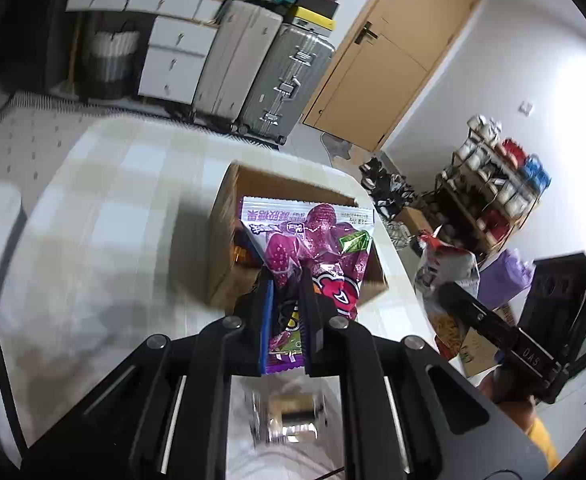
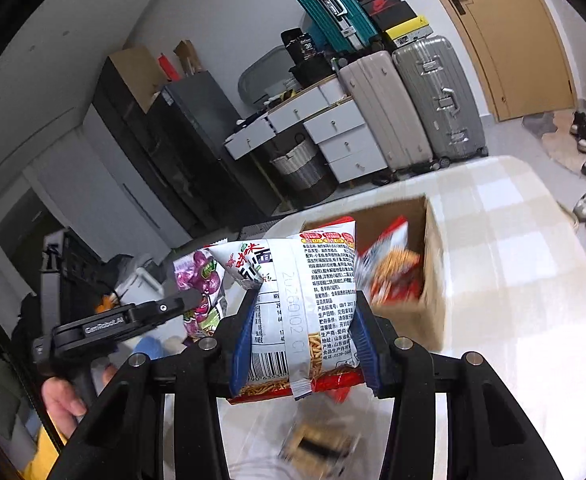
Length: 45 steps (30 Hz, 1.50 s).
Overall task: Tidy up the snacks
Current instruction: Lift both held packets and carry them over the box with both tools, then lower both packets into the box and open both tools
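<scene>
My left gripper (image 1: 287,276) is shut on a purple candy bag (image 1: 313,240), held up in the air in front of an open cardboard box (image 1: 221,248) on the checked tablecloth. My right gripper (image 2: 303,300) is shut on a white and red noodle snack bag (image 2: 313,280), also lifted, its back label facing me. The box (image 2: 433,280) lies ahead and to the right in the right wrist view, with a red snack pack (image 2: 393,272) inside. Each gripper shows in the other's view: the right one with its noodle bag (image 1: 445,276), the left one with the purple bag (image 2: 201,276).
The table (image 1: 105,220) carries a pale checked cloth. A small blurred packet (image 2: 317,444) lies on it below my right gripper. Suitcases (image 1: 285,80), white drawers (image 1: 173,60) and a wooden door (image 1: 385,52) stand behind; a shoe rack (image 1: 493,184) is at the right.
</scene>
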### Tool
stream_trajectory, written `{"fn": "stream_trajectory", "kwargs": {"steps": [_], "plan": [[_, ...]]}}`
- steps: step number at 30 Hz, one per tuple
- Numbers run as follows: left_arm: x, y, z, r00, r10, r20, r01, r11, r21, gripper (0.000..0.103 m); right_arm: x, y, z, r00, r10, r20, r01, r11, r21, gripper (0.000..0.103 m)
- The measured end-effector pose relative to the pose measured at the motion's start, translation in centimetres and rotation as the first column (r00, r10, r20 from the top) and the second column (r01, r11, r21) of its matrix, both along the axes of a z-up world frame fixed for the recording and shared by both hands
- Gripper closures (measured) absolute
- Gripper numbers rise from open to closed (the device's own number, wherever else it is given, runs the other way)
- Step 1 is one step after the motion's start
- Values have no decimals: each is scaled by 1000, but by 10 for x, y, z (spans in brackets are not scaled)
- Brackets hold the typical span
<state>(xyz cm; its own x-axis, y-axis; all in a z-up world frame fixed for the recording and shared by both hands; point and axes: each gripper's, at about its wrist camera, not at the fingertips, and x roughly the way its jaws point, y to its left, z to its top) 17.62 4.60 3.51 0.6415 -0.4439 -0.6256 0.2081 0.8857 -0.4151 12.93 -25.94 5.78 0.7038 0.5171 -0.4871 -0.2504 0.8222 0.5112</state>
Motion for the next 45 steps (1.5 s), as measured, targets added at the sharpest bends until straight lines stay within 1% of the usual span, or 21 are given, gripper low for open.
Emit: {"fn": "stream_trajectory", "kwargs": {"steps": [2,4,8,10,12,16,18,21,23,25,28,31,34,37,42,45], "plan": [[19,-14,10,1000,-14,7,14,999,41,95,19,-1,5,1000,-15,-3,15,1000,-16,59],[43,-27,16,1000,-24,-4,24,997,69,95,37,-6,7,1000,-25,-12,25,1000,-11,59],[87,-53,17,999,-31,-25,34,991,126,95,75,-9,5,998,-49,-42,48,999,-16,59],[111,-68,10,998,-32,-47,39,986,164,95,92,-9,-1,997,-58,-59,56,998,-30,59],[129,-76,2,998,-28,-60,39,983,179,95,107,-9,-8,994,-67,-84,64,997,-41,59],[161,-89,-23,990,-31,-134,56,981,186,94,137,-3,-28,988,-55,-147,41,994,-100,59],[169,-92,-34,988,-38,-150,67,979,194,94,144,1,-38,986,-48,-160,25,990,-142,59],[174,-99,-50,986,-59,-159,97,965,244,94,149,9,-41,990,-34,-135,5,978,-208,59],[178,-104,-59,985,-40,-169,89,952,293,94,153,14,-44,990,-25,-136,-9,970,-242,59],[180,-106,-66,983,-45,-176,97,950,298,94,156,20,-45,990,-13,-138,-26,960,-279,59],[179,-107,-73,984,-47,-173,105,935,339,94,160,25,-50,986,21,-164,-65,960,-271,59],[178,-108,-77,983,-33,-181,101,920,379,94,162,28,-55,985,21,-169,-70,956,-286,59],[180,-103,-84,980,-25,-197,100,920,379,94,166,30,-62,981,14,-194,-71,956,-286,59],[179,-94,-90,978,-26,-208,99,931,351,94,170,35,-72,973,15,-231,-87,948,-305,59],[177,-93,-91,978,-37,-203,110,927,358,94,170,39,-76,974,15,-225,-90,939,-331,58],[177,-91,-90,978,-36,-206,108,931,348,94,170,39,-75,975,10,-223,-86,939,-333,57]]}}
